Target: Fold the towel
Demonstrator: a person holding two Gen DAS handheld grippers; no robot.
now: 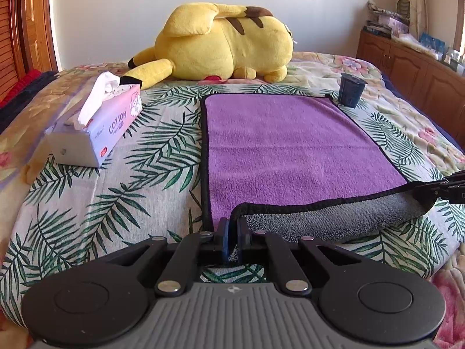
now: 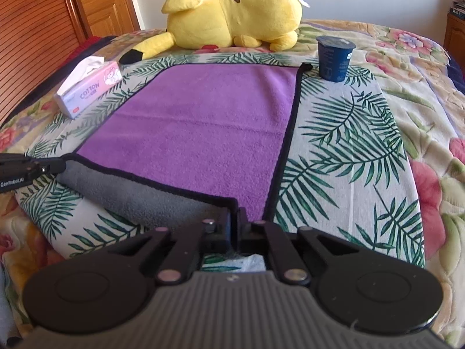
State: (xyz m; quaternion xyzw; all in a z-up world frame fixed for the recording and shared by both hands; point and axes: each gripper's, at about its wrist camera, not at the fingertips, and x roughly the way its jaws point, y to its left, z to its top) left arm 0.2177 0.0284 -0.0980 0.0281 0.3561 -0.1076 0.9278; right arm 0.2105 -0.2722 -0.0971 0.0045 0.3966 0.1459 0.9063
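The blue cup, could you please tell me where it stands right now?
The blue cup stands upright on the leaf-print cloth, just off the towel's far right corner and right of the yellow plush in both views.

From my left claw [image 1: 232,232], the towel [image 1: 284,145] lies on the bed [image 1: 87,203] at twelve, tissue box [image 1: 96,128] at ten, cup [image 1: 351,90] at one, plush toy [image 1: 223,46] behind.

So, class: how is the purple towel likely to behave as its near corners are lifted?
Probably floppy: the purple towel already sags between the left gripper and right gripper, grey underside curling out. Likely light, since it lifts by two corners. Its plush pile probably grips rather than slips.
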